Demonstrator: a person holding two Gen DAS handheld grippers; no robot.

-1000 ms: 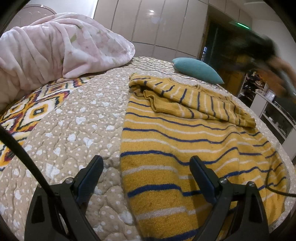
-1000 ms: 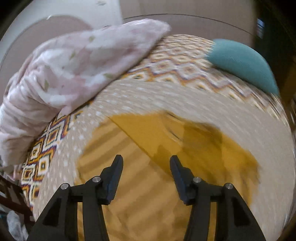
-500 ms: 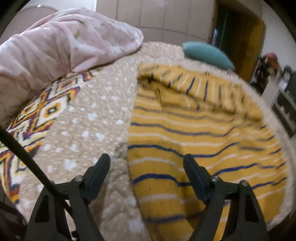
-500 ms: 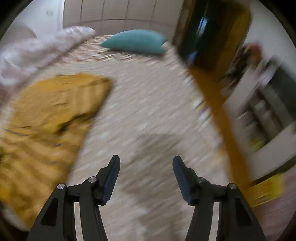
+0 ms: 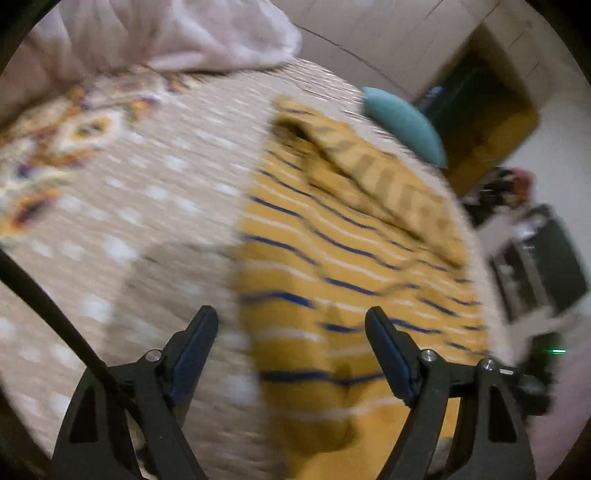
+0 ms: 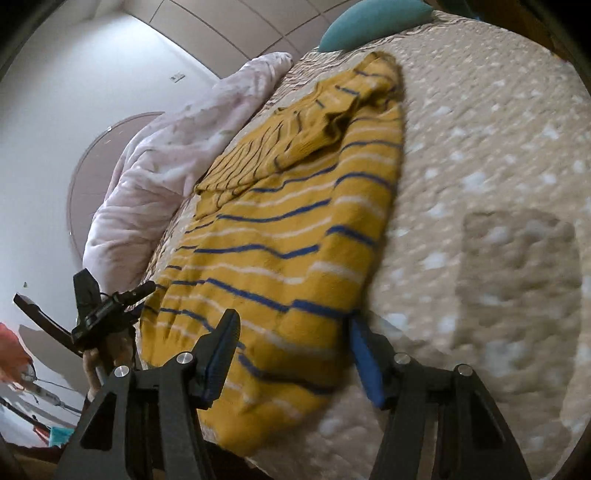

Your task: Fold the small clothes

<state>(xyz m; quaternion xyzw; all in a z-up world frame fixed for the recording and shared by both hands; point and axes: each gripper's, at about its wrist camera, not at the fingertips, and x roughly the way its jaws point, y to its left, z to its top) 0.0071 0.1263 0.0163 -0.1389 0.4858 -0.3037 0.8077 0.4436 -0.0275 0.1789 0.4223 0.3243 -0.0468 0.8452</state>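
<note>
Right tool (image 6: 291, 354) opening over the sweater (image 6: 295, 236) hem at six o'clock; left tool (image 5: 291, 354) apart, empty. Risk: pinching the bed (image 6: 480, 147) quilt too.

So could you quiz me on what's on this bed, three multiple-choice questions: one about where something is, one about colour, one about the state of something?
1. Where does the teal pillow lie?
A. on the sweater
B. at the far end of the bed, beyond the sweater
C. on the floor

2. What colour are the dark stripes on the yellow sweater?
A. blue
B. red
C. green

3. How are the sweater's sleeves?
A. spread out wide
B. hanging off the bed
C. folded in across the chest

Answers:
1 B: the pillow sits past the sweater's collar end, apart from it.
2 A: blue and white bands cross the yellow knit.
3 C: a striped sleeve lies over the upper body.
</note>
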